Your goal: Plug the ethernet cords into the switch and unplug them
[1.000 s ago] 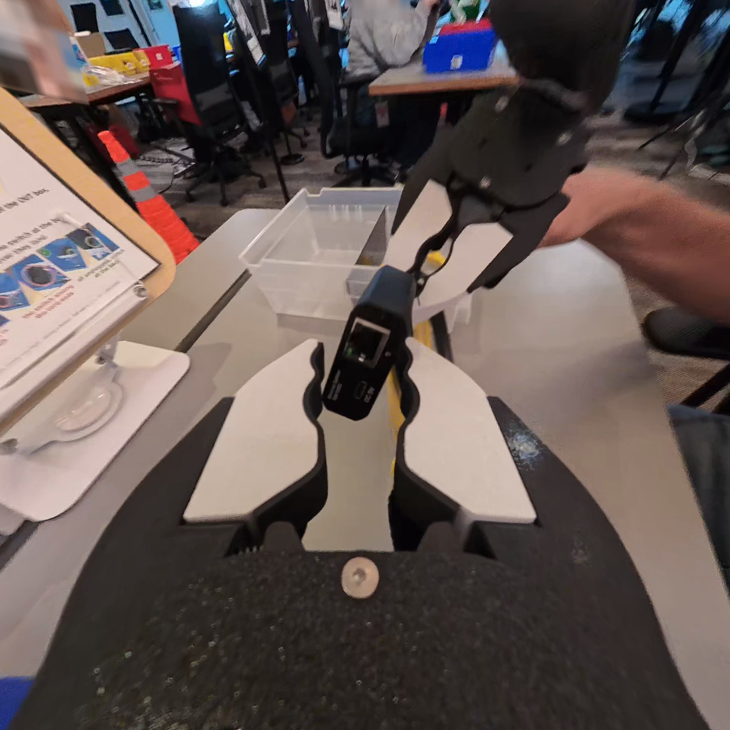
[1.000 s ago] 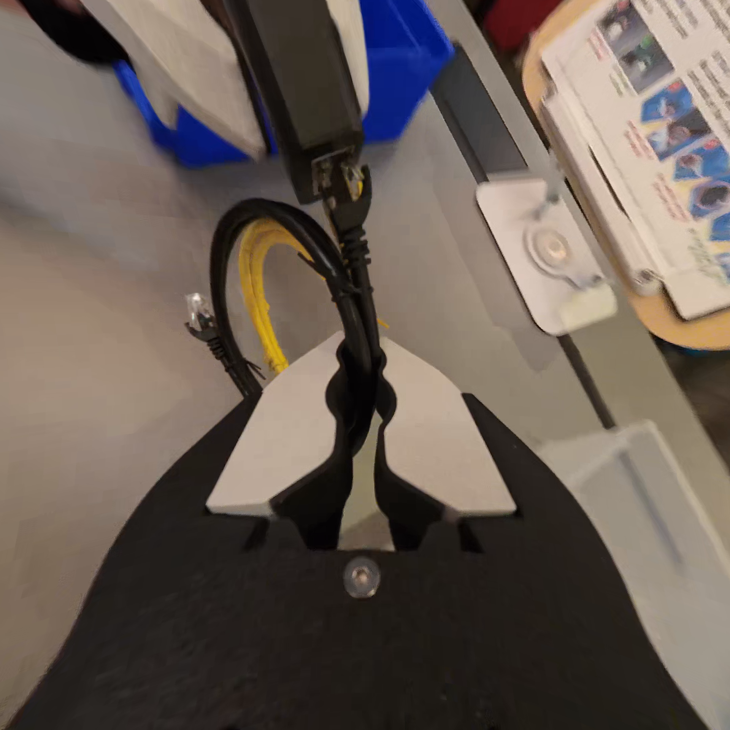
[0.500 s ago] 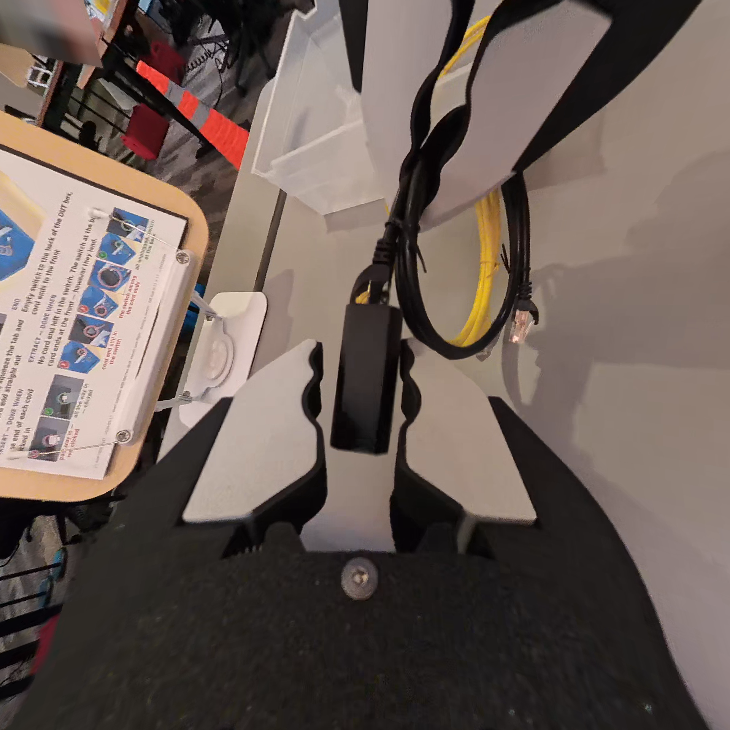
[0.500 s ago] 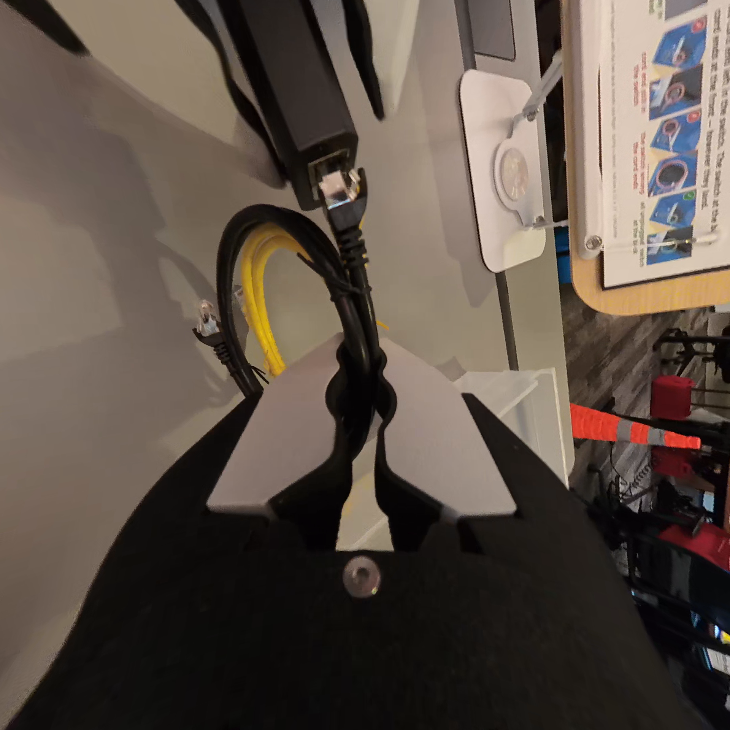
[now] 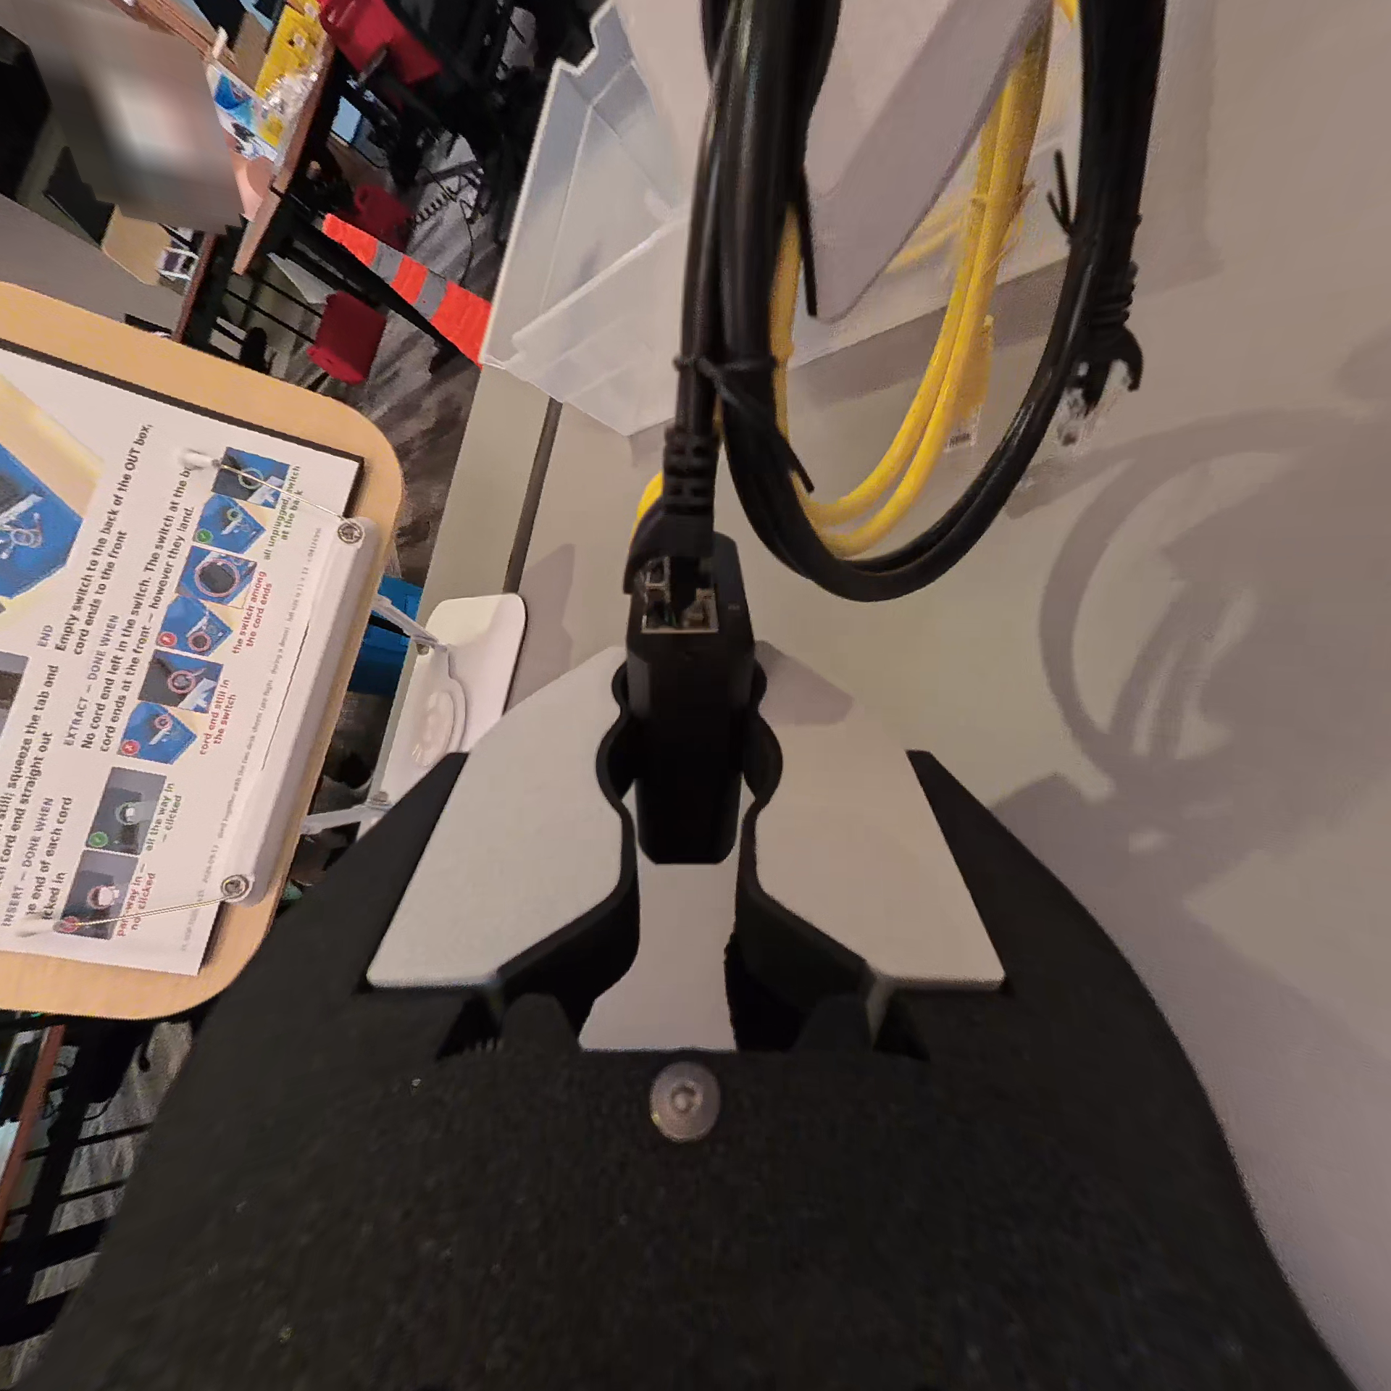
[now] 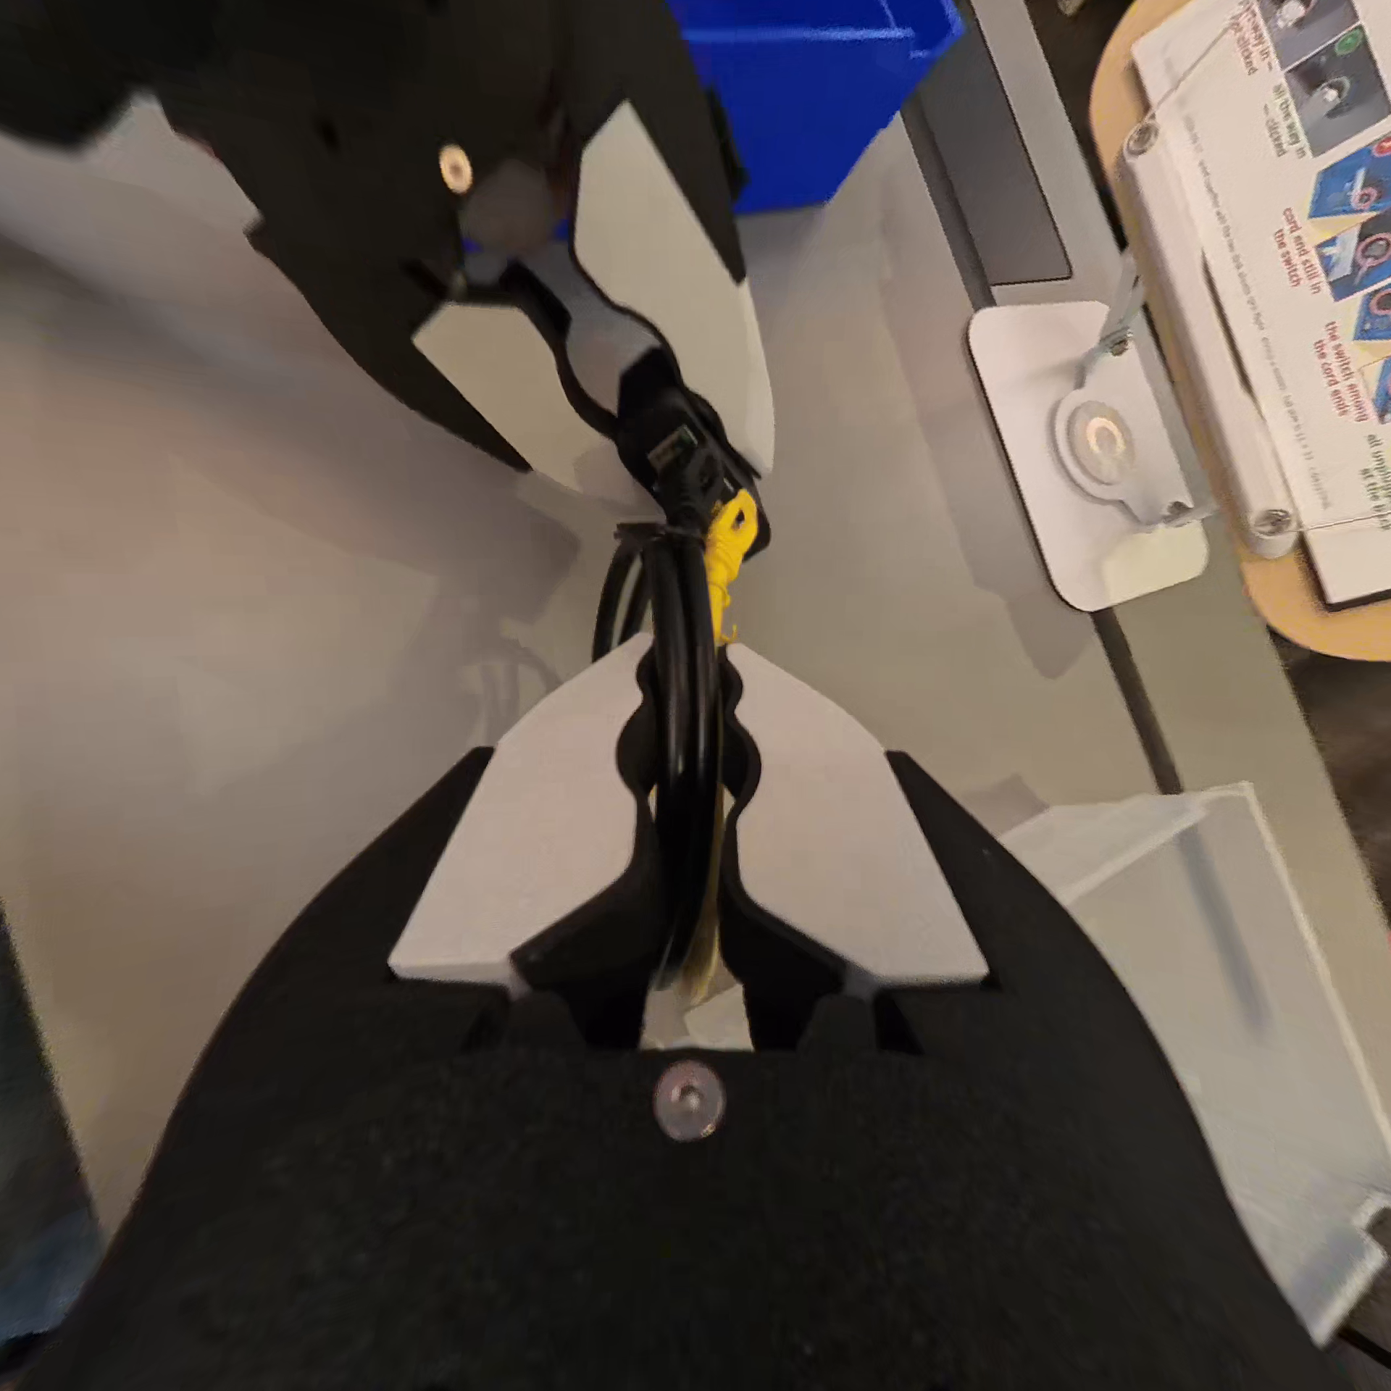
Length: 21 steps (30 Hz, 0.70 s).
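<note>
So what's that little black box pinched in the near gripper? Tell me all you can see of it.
The switch is a small, narrow black box, plastic by its look, with metal-lined sockets in its far end. The left gripper has it clamped between both pads, above the grey table. A black cord has its plug at one socket; how deep it sits is unclear. A yellow cord hangs behind.

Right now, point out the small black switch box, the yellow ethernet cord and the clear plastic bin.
Small black switch box [image 5: 689, 722], left wrist view, top face.
Yellow ethernet cord [image 5: 933, 391], left wrist view, hanging loop.
Clear plastic bin [image 5: 579, 248], left wrist view, side wall.

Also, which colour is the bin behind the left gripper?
Blue bin, clearest in the right wrist view, behind the left gripper.
</note>
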### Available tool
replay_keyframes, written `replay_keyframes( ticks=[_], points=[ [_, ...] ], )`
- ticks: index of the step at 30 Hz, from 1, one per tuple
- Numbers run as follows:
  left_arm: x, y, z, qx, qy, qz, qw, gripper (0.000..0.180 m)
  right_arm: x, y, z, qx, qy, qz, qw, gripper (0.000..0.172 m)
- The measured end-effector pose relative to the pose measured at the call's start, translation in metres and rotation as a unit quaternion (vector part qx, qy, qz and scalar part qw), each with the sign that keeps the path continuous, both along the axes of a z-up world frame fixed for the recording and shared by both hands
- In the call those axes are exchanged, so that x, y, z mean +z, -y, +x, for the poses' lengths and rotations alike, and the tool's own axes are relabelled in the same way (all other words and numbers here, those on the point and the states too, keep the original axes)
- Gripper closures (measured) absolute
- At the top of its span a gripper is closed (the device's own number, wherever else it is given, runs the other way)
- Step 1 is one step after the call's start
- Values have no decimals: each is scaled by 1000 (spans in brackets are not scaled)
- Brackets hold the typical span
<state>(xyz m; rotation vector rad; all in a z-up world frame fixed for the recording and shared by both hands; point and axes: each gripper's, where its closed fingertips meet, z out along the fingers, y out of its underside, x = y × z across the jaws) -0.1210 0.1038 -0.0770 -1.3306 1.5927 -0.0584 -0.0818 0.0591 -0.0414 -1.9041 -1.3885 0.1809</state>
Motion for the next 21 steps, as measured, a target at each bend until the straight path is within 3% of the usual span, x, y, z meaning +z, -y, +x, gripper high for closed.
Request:
replay_keyframes(
  ticks=[3, 10, 14, 16, 18, 21],
  points=[
    [-3, 1, 5, 3, 7, -12, 1000, 156, -2, 0, 6, -7, 7, -7, 1000, 162],
    [22, -6, 10, 9, 46, 107, 993, 156, 14, 6, 7, 36, -63, 1, 997, 152],
    [37, 8, 6, -19, 108, 90, 990, 156, 57, 20, 19, 103, -159, 42, 981, 143],
    [39, 13, 0, -23, 105, 83, 991, 157, 74, 18, 33, 115, -197, 64, 972, 146],
    [41, 19, -6, -34, 105, 90, 990, 157, 81, 11, 42, 131, -221, 86, 963, 147],
    [52, 35, -12, -68, 167, 67, 981, 157, 71, -6, 34, 148, -249, 82, 953, 148]
  ],
)
